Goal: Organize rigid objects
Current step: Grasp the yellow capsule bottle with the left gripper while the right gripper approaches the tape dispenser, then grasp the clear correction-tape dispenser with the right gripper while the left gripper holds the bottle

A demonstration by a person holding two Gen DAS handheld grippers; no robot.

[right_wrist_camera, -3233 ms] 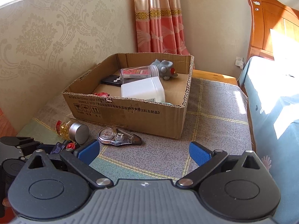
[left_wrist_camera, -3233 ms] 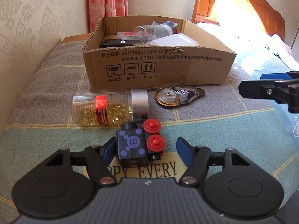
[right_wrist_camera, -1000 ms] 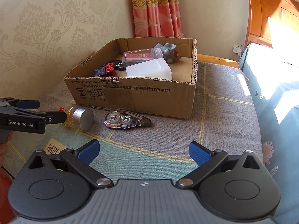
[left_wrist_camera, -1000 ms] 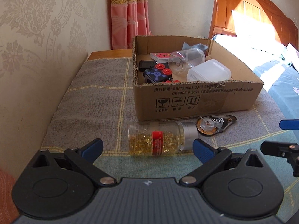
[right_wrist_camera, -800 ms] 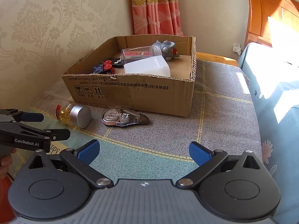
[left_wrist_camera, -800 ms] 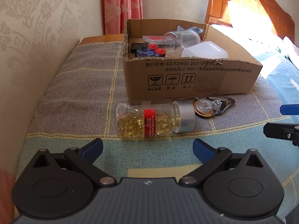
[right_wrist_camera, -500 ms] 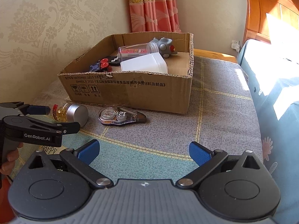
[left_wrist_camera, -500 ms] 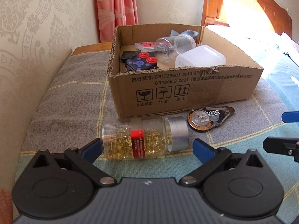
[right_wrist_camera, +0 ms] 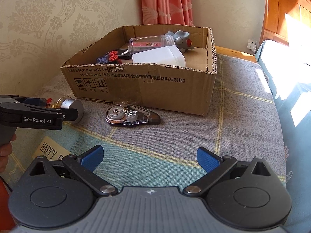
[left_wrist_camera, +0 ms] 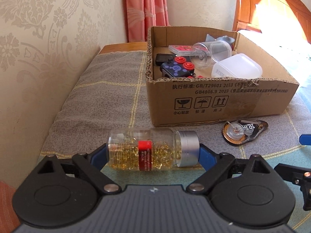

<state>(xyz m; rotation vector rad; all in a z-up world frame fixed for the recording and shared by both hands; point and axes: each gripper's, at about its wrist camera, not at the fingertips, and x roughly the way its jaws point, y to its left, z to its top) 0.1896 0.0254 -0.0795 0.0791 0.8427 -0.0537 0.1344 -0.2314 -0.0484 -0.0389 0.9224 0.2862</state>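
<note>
A clear bottle of yellow capsules (left_wrist_camera: 153,149) with a silver cap lies on its side on the bed, in front of the cardboard box (left_wrist_camera: 223,101). My left gripper (left_wrist_camera: 152,155) is open, its blue pads at the bottle's two ends; contact cannot be told. The bottle also shows in the right wrist view (right_wrist_camera: 67,104) behind the left gripper. A correction tape dispenser (right_wrist_camera: 131,115) lies in front of the box (right_wrist_camera: 147,85). My right gripper (right_wrist_camera: 148,158) is open and empty above the blanket.
The box holds a purple toy with red buttons (left_wrist_camera: 177,69), a clear cup (left_wrist_camera: 210,55), a white container (left_wrist_camera: 236,69), a grey toy (right_wrist_camera: 181,38) and a black item. A patterned wall stands on the left, a wooden headboard (left_wrist_camera: 272,15) at the right.
The purple toy, earlier between my left fingers, now lies in the box. My left gripper has come down around the capsule bottle. My right gripper has moved little.
</note>
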